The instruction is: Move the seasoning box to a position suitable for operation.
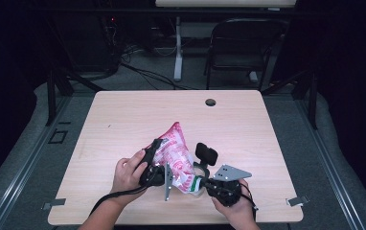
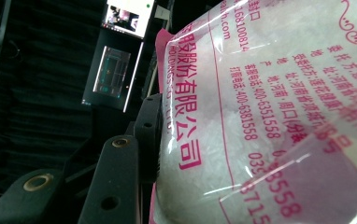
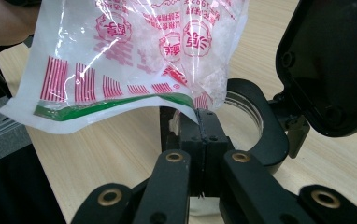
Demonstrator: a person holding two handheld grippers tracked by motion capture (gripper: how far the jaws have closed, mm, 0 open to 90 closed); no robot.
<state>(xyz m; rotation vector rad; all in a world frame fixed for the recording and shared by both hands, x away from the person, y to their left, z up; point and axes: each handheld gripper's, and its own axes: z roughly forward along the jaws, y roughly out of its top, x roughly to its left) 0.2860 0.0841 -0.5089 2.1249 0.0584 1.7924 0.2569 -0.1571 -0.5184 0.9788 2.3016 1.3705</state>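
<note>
Two grippers hold one bag over the near middle of the wooden table (image 1: 123,120); the bag (image 1: 176,153) is clear plastic with red and pink print and has white grains inside.

The left gripper (image 1: 151,165) is at about nine o'clock from the bag; in the left gripper view the bag (image 2: 270,116) is pressed up against one black jaw, but the other jaw is hidden, so I cannot tell if this gripper is pinching or just leaning on it. The right gripper (image 1: 209,181) is at about five o'clock from the bag; its jaws are pressed together on a low corner edge of the bag (image 3: 134,60), just under the green stripe.

The bag's long way runs from about five o'clock up to eleven o'clock, with the top tipped away from the person.

A small clear jar (image 3: 246,107) with a black flip lid (image 1: 206,154) sits right by the right gripper, under that low corner; I think the next move turns on this, and the right hand (image 1: 238,211) is the nearer one.
</note>
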